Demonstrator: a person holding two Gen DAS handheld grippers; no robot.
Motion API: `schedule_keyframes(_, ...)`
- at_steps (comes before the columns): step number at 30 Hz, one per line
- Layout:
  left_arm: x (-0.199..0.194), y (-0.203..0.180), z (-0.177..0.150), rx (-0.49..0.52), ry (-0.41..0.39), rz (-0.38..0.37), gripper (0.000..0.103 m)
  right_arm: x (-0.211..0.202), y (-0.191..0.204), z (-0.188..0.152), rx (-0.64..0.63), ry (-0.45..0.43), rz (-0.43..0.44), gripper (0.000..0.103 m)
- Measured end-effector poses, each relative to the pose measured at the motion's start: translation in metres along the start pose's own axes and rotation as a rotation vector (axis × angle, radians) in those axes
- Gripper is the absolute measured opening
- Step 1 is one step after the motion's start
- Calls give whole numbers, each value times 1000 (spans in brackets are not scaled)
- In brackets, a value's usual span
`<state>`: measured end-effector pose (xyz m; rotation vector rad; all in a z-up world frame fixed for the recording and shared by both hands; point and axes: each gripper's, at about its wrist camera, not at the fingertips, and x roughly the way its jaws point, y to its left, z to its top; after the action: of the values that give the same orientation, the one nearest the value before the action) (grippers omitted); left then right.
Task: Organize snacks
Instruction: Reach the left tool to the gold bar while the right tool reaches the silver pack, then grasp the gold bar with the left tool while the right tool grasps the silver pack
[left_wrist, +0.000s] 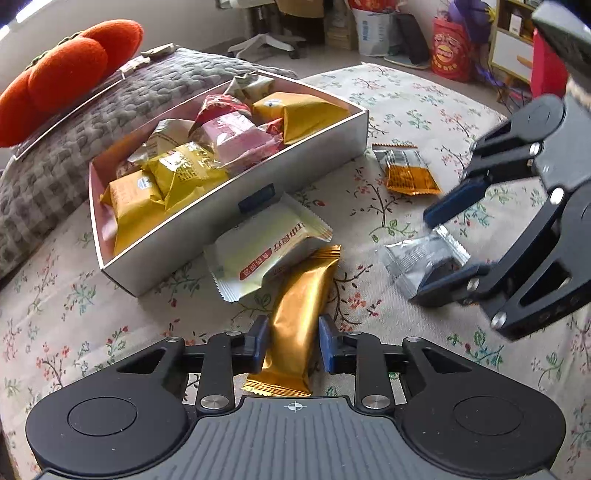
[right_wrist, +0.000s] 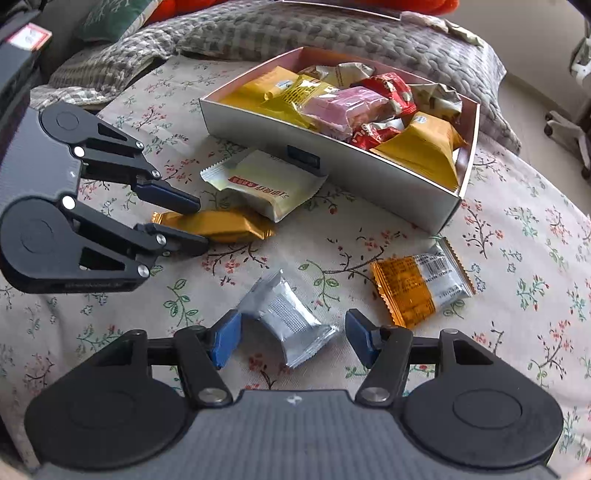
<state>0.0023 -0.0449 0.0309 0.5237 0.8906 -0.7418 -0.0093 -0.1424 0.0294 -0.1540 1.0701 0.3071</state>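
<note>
A gold foil snack bar (left_wrist: 295, 317) lies on the floral bedspread (left_wrist: 406, 103), just beside a cream wafer packet (left_wrist: 266, 247) and near the open snack box (left_wrist: 229, 210). The left hand-held gripper (left_wrist: 291, 345) straddles the bar, released, with its 2 pads flanking the wrapper (contact is hard to judge). The right hand-held gripper (right_wrist: 291, 341) brackets a silver packet (right_wrist: 291, 325), likewise released. An orange packet (right_wrist: 421, 288) lies close by. Closing gently around each wrapper's middle should avoid crushing the contents before lifting them into the box.
</note>
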Motion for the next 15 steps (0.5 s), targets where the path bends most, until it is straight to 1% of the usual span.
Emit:
schedule_keyframes(2,-1,-1,1,-7,-5,-4,24,3,1,0,-3,1,12,60)
schedule_keyframes(4,-3,-1,2,-12,-13,-8,19,2,2,1,-11,-6,25,51)
schedule_keyframes(5,-5,-1,2,-19,-19,-13,16,1,1,2,-5,-8,37,38)
schedule_keyframes(6,-7,-1,3,-29,-24,-23,14,0,0,3,4,-12,46,31)
schedule_keyframes(8,-7,-1,4,-42,-27,-49,9,-1,-2,5,13,-14,68,29)
schedule_keyframes(11,-3,-6,3,-19,-15,-24,10,-4,1,5,-2,-22,81,28)
schedule_keyframes(15,-4,-2,5,-45,-10,-11,11,-9,2,7,-1,-42,80,28)
